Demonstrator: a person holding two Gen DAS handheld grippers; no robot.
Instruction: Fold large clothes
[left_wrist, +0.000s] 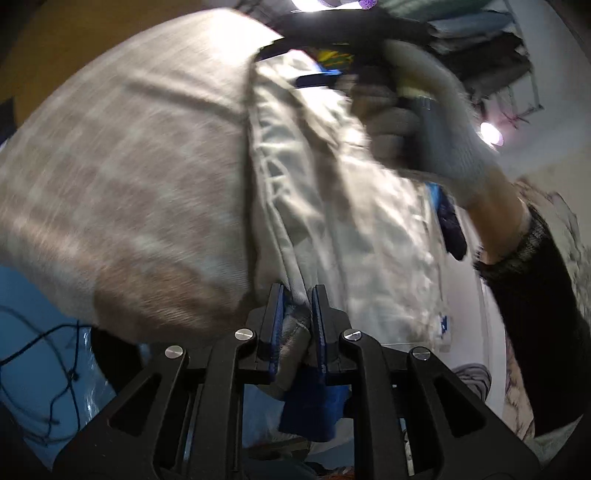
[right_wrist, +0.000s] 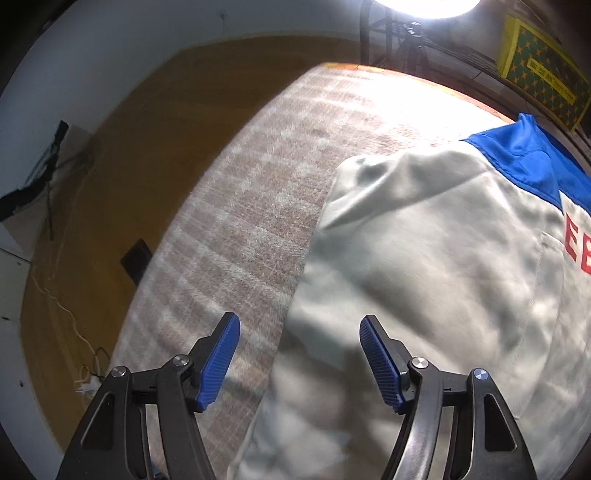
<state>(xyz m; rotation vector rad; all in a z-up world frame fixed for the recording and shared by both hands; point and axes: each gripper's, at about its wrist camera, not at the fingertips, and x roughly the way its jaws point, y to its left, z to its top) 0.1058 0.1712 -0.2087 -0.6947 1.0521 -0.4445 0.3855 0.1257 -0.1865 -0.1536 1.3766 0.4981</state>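
A pale grey jacket (right_wrist: 424, 258) with a blue shoulder panel (right_wrist: 524, 158) and red letters lies on a beige checked blanket (right_wrist: 258, 206). In the left wrist view the jacket (left_wrist: 332, 206) runs away from me along the blanket (left_wrist: 129, 184). My left gripper (left_wrist: 297, 317) is shut on a bunched hem of the jacket, and the cloth fills the narrow gap between its blue pads (left_wrist: 276, 325). My right gripper (right_wrist: 299, 325) hangs open, pointing steeply down over the jacket's left edge, with nothing between its fingers. A gloved hand (left_wrist: 443, 147) grips that tool's handle.
Wooden floor (right_wrist: 122, 155) borders the blanket on the left, with a white cable (right_wrist: 70, 317) and a dark flat object (right_wrist: 137, 260) on it. A yellow-green box (right_wrist: 539, 70) and a tripod (right_wrist: 412, 37) stand behind. Blue plastic (left_wrist: 44, 350) and dark cords lie below the blanket.
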